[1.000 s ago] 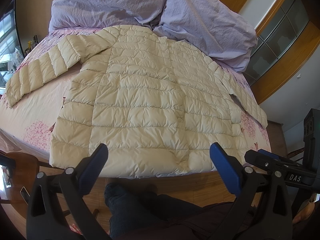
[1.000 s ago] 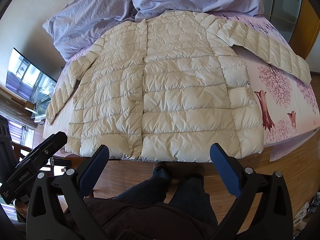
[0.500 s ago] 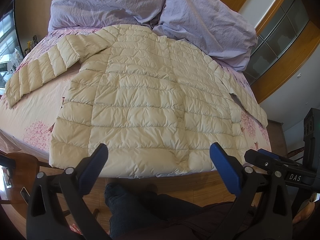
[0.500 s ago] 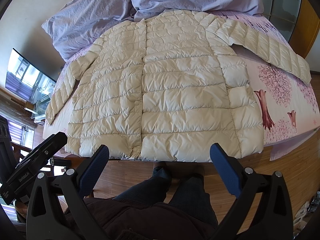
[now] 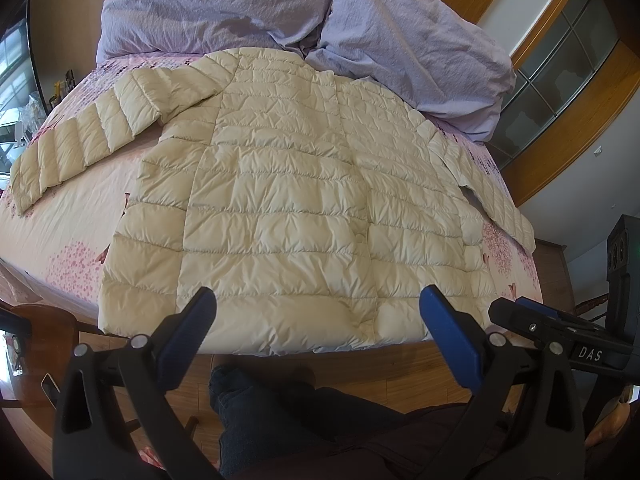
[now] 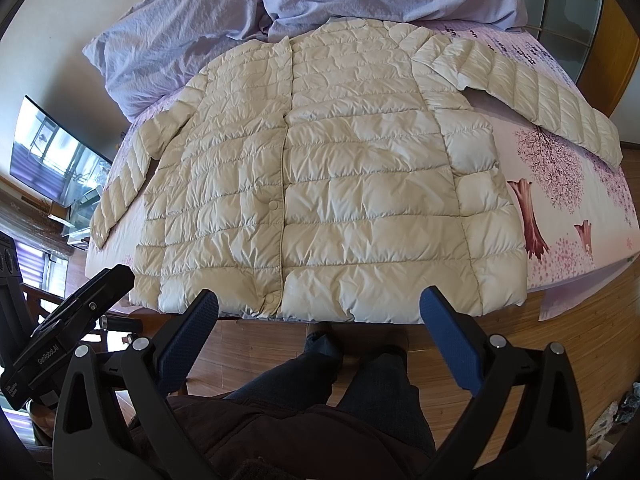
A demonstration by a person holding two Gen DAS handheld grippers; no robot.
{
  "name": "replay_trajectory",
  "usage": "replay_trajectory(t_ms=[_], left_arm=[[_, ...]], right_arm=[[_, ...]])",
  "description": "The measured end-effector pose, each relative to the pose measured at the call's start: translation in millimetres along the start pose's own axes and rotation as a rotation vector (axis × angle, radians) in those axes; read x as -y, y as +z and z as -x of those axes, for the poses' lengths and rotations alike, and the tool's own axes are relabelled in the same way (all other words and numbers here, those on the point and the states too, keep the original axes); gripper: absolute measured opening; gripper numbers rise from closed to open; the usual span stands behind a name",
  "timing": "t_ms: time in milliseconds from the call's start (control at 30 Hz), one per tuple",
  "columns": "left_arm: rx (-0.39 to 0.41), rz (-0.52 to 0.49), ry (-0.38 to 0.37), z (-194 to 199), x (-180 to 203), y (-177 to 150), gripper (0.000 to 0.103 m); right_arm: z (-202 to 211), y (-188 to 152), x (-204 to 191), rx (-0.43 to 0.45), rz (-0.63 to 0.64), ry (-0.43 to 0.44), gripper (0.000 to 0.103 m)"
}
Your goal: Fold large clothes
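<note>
Both the left gripper and right gripper are hanging wide apart, gripping nothing. Ahead of them the puffer jacket is lying flat on the bed, sleeves spread; folding is not yet starting.

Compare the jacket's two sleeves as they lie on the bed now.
The left sleeve spreads wide from the body, bedsheet showing between them; the right sleeve lies closer alongside the body, with only a narrow gap. The left sleeve's cuff sits near the bed's left side, the right sleeve's near the right side. Both are cream, quilted, flat and unfolded.
</note>
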State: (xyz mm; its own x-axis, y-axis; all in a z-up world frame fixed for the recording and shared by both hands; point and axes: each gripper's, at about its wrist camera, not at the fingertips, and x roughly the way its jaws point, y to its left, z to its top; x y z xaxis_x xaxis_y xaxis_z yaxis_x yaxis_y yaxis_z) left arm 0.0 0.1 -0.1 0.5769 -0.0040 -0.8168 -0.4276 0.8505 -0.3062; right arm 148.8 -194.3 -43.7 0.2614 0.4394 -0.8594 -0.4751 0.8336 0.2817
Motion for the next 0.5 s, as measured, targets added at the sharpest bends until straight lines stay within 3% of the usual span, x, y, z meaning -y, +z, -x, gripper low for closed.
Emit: replay_trajectory(t_ms=[300, 500], left_arm=[[-0.001, -0.001, 0.001, -0.1, 0.0, 0.2, 0.101], [0.018, -0.009, 0.054, -3.0, 0.2, 8.0, 0.101]], right_arm=[[-2.7, -1.4, 3.8, -0.002, -0.002, 0.002, 0.102], [-5.4, 17.9, 22.2, 0.04, -0.051, -0.017, 0.102]])
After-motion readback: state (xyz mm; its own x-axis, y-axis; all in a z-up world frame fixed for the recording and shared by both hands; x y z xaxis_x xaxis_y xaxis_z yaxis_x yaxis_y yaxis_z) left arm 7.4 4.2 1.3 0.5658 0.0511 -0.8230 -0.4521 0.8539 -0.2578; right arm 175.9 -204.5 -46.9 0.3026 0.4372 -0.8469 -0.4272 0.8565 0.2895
